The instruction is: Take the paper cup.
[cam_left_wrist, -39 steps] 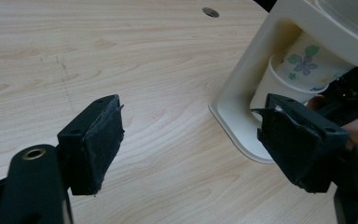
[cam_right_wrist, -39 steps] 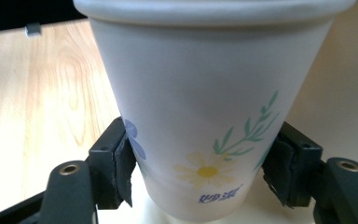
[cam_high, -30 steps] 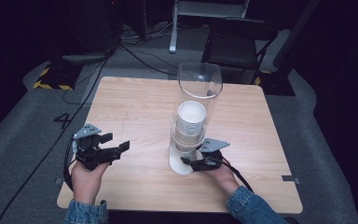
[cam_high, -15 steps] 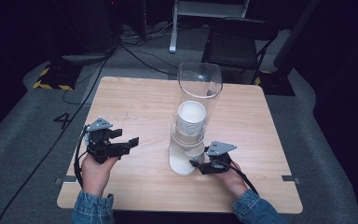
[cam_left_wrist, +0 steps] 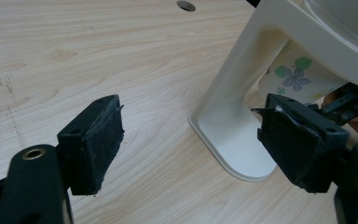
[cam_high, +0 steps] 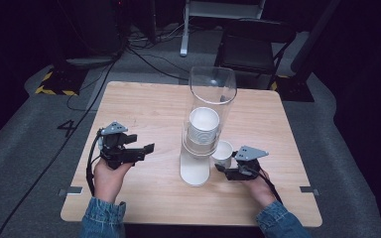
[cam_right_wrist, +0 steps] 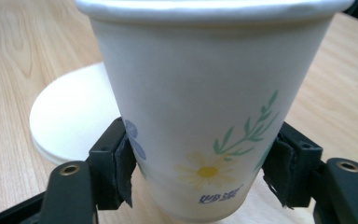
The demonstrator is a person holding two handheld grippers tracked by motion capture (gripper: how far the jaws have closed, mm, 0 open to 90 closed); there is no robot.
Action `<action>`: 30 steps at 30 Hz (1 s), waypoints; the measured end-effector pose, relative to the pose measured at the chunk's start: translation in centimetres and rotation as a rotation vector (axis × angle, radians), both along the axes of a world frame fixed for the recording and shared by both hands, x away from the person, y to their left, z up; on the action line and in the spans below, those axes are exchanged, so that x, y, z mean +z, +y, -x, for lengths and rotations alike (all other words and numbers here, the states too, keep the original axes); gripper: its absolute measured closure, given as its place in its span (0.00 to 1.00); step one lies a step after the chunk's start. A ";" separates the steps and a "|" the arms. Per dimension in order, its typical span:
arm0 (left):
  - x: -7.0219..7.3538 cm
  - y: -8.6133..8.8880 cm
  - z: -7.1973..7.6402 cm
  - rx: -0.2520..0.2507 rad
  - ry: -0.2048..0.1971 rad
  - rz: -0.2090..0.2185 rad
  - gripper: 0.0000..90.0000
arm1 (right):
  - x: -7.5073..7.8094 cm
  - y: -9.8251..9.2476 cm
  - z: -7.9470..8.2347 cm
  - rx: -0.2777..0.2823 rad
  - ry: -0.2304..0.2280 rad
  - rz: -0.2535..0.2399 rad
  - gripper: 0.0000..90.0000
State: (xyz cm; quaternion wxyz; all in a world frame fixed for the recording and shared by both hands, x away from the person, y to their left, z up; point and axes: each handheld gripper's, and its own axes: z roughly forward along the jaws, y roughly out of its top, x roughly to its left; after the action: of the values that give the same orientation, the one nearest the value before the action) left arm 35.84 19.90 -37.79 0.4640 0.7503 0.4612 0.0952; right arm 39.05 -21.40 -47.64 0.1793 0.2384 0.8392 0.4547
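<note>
cup-dispensing, mid-course. one white paper cup printed with flowers (cam_right_wrist: 200,126) is already out of the tall clear-tube cup dispenser on a cream stand (cam_high: 198,148) and clamped at its lower wall between the jaws of the right gripper (cam_high: 230,168), upright, just beside the stand's round base (further cups remain stacked in the tube). left to do, by judgement: carry it clear and set it on the light wooden tabletop (cam_high: 144,106). the left gripper (cam_high: 146,148) hangs wide and empty, near the stand's left side.
</note>
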 end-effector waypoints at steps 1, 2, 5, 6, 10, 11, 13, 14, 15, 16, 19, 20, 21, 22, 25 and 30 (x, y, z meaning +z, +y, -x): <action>0.0 0.0 0.0 0.005 -0.001 0.000 0.24 | 0.7 -0.7 -0.2 -0.014 -0.007 -0.026 0.37; 0.0 0.0 0.0 0.005 -0.001 0.000 0.24 | 0.7 -0.7 -0.2 -0.014 -0.007 -0.026 0.37; 0.0 0.2 0.2 0.010 -0.001 0.002 0.24 | 2.0 -2.5 -0.6 -0.071 -0.032 -0.075 0.37; 0.0 0.2 0.2 0.011 -0.002 0.002 0.24 | 2.3 -2.9 -0.7 -0.088 -0.037 -0.093 0.37; -0.1 0.3 0.3 0.014 0.000 0.000 0.24 | 3.0 -4.1 -1.0 -0.139 -0.057 -0.125 0.37; -0.1 0.3 0.3 0.015 0.001 -0.004 0.24 | 3.2 -4.7 -1.2 -0.175 -0.062 -0.156 0.37; -0.1 0.3 0.4 0.018 0.002 -0.005 0.24 | 3.5 -5.3 -1.5 -0.218 -0.042 -0.170 0.37; -0.1 0.3 0.4 0.018 0.002 -0.005 0.24 | 3.5 -5.3 -1.5 -0.218 -0.042 -0.170 0.37; -0.2 0.3 0.4 0.019 0.003 -0.006 0.24 | 3.6 -5.5 -1.6 -0.236 -0.036 -0.181 0.37; -0.2 0.4 0.4 0.018 0.006 -0.005 0.24 | 3.6 -5.7 -1.7 -0.252 -0.027 -0.195 0.37; -0.2 0.5 0.5 0.022 0.006 -0.008 0.24 | 3.7 -6.3 -2.0 -0.301 -0.029 -0.203 0.37; -0.2 0.5 0.6 0.025 0.005 -0.006 0.24 | 3.7 -6.5 -2.2 -0.314 -0.031 -0.197 0.37; -0.2 0.6 0.7 0.026 0.004 -0.008 0.24 | 3.8 -6.9 -2.4 -0.344 -0.024 -0.191 0.37; -0.2 0.6 0.7 0.026 0.004 -0.008 0.24 | 3.8 -6.9 -2.4 -0.344 -0.024 -0.191 0.37; -0.2 0.7 0.8 0.026 0.004 -0.009 0.24 | 3.8 -7.8 -2.9 -0.391 -0.027 -0.174 0.37; -0.3 0.7 0.8 0.029 0.005 -0.012 0.24 | 3.9 -9.0 -3.4 -0.451 -0.038 -0.159 0.37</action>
State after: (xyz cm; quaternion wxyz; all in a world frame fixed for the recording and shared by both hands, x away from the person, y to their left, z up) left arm 35.02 20.62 -38.08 0.4570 0.7466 0.4724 0.1029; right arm 42.43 -30.35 -43.72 0.2728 0.4244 0.7227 0.4725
